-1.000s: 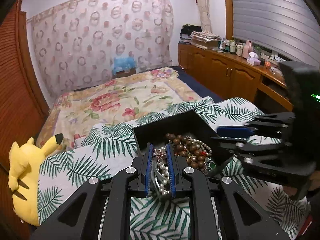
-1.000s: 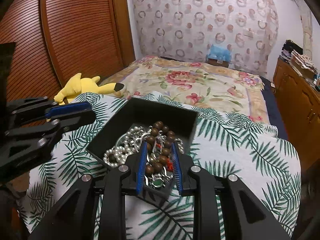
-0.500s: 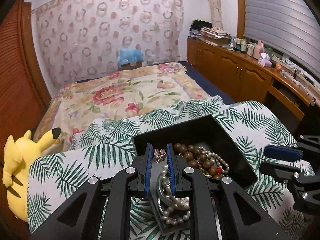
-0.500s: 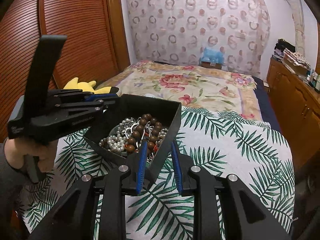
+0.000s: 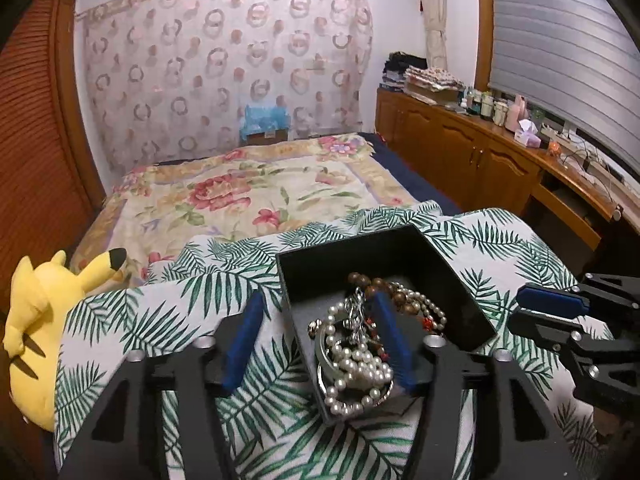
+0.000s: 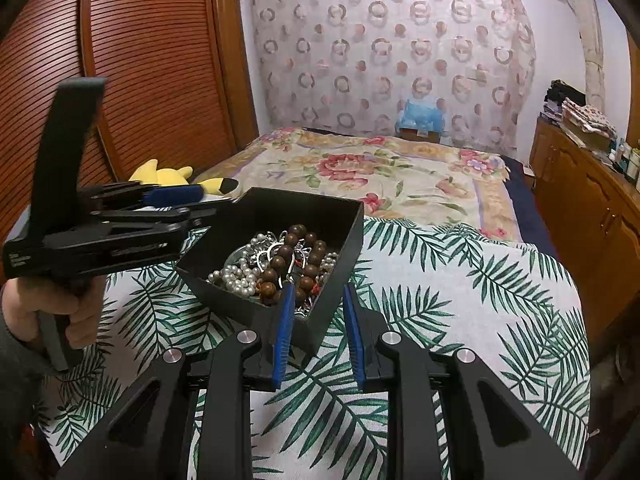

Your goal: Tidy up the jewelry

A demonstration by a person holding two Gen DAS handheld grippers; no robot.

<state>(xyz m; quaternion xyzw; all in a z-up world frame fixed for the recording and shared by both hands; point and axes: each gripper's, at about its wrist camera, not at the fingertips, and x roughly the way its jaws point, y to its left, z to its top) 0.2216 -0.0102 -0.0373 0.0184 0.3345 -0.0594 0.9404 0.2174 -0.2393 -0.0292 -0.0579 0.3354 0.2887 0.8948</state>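
1. Jewelry sits heaped in an open black box [image 5: 452, 280] on a leaf-print cloth [image 5: 168, 320] at the near end of a bed with a flowered quilt [image 5: 248, 192]. The heap includes a pearl strand [image 5: 360, 364] and brown wooden beads [image 6: 288, 256].
2. Left claw [image 5: 318, 304]: its jaws have just been opening and now stand wide apart. The box's near corner and the pearls lie between them. 1 blue pad hangs over the jewelry and the other is well outside the wall, so neither presses.
3. Right claw [image 6: 318, 290]: its jaws are partly apart. In its own view the box's near corner shows between the 2 pads, with a strip of cloth between the outer pad and the wall.
4. Only the left view settles that: there the right claw's tips stop just short of the box's right corner, so nothing is clamped.
5. Only the right view shows the person's hand [image 6: 52, 304] and dark sleeve [image 6: 16, 344] on the left claw's handle. It also shows a slatted wooden door [image 6: 152, 80].
6. Only the left view shows the wooden bench [image 5: 500, 132] under the window blind, with its bottles [image 5: 488, 104] and pink tissue box [image 5: 527, 136].
7. Both views catch a yellow plush toy [image 5: 44, 320] beside the cloth.
8. Pale lettering on the left claw's body, in the right view, is too small to read.
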